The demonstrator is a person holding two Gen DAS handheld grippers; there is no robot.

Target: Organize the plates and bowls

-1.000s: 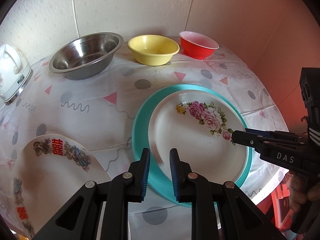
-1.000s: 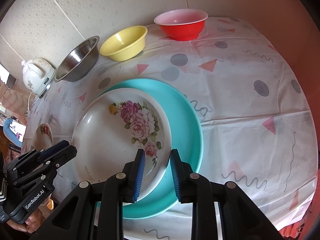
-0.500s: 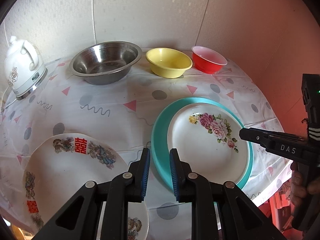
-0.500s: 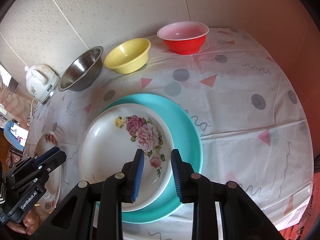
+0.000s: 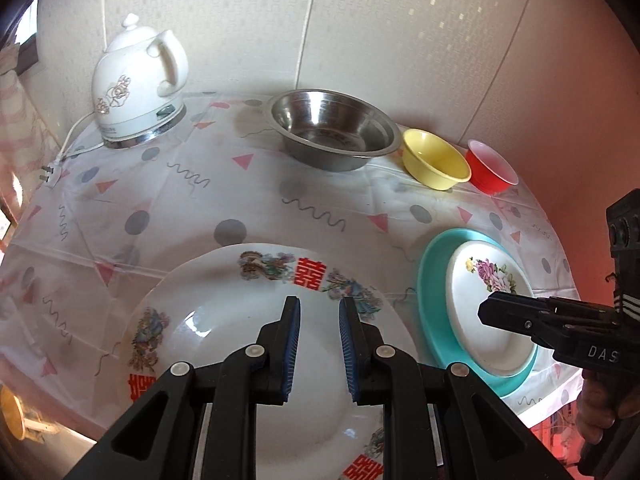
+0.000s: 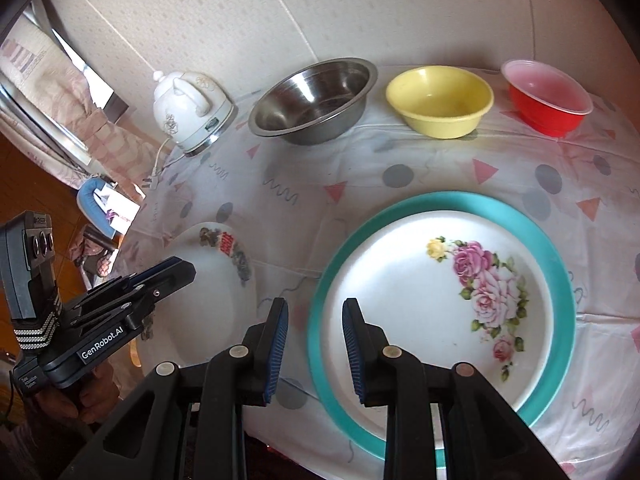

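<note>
Left gripper [image 5: 319,312], jaws apart, above a white patterned plate [image 5: 240,320]; floral plate [image 5: 490,312] on teal plate [image 5: 430,284] to its right.

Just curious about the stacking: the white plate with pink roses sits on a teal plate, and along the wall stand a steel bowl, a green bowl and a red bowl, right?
Nearly. The middle bowl is yellow, not green, as the right wrist view shows. The rest holds: white rose plate on the teal plate, steel bowl, red bowl.

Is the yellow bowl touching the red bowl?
Apart. The right wrist view shows the yellow bowl and red bowl with a strip of tablecloth between them.
</note>
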